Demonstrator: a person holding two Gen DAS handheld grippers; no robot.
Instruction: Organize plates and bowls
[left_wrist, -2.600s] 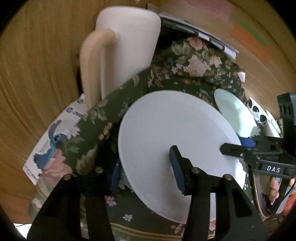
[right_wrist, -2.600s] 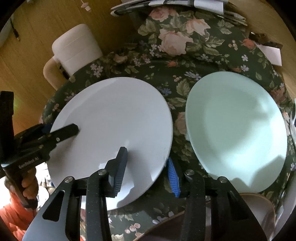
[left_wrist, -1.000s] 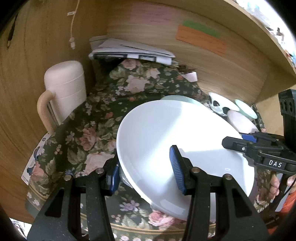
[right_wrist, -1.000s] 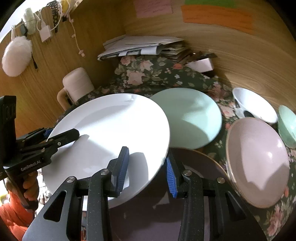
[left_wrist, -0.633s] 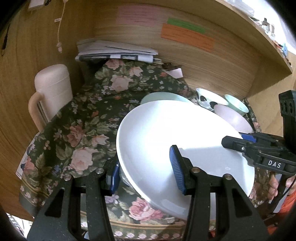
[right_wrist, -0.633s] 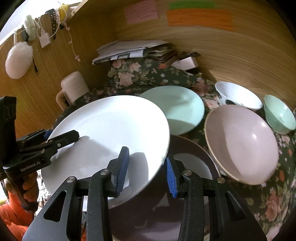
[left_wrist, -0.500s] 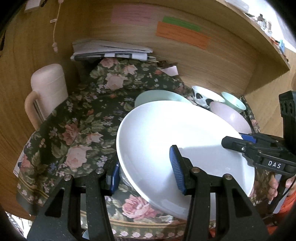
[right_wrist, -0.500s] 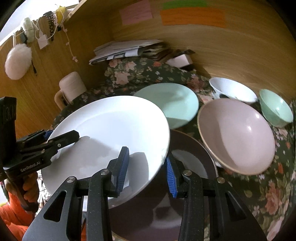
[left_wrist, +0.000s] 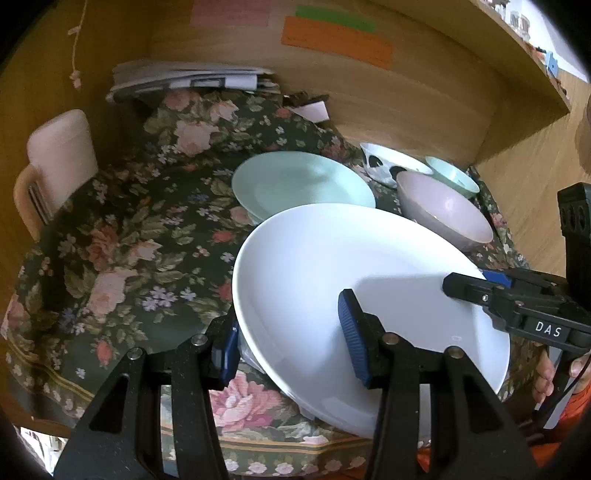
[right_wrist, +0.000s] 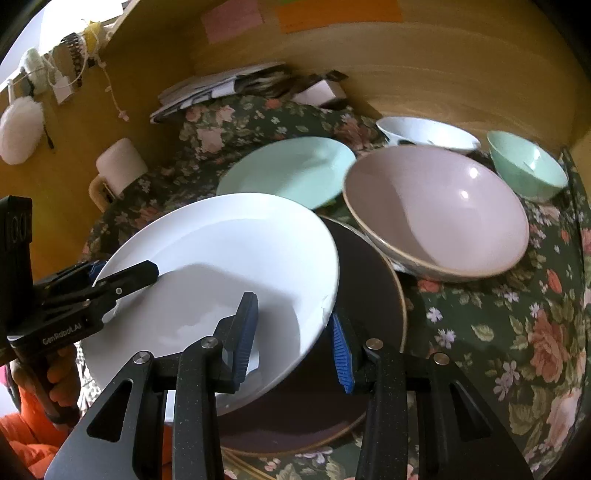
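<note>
A: Step in hand: carrying the white plate (right_wrist: 221, 266), one claw on each side of it. The left claw (left_wrist: 291, 339) has its pads pinched on the plate's left rim, one above and one below. The right claw (right_wrist: 291, 332) is clamped the same way on the right rim.

B: Where is the plate now?

A: Off the cloth, tilted, held over the dark plate (right_wrist: 369, 295) at the near edge of the desk (right_wrist: 480, 85). The mint plate (right_wrist: 288, 170) sits just behind it on the flowered cloth (left_wrist: 129, 229). To the right of that come the pink bowl (right_wrist: 436, 210), the white bowl (right_wrist: 424, 134) and the small mint bowl (right_wrist: 524, 166).

B: Next move?

A: My guess is a stack: white on dark. That calls for levelling the plate, centring it over the dark one, lowering both sides together, and only then letting the two claws go. If one side drops first, the rim could knock the pink bowl, which is close on the right.

B: Change from the earliest frames?

A: Then the white plate lay flat on the cloth, left of the mint plate and near the pale mug (left_wrist: 55, 155), with both claws already on its rims. Since then it has been lifted and carried to the right. The mug is now well apart from it, and the bowls have come into view.
</note>
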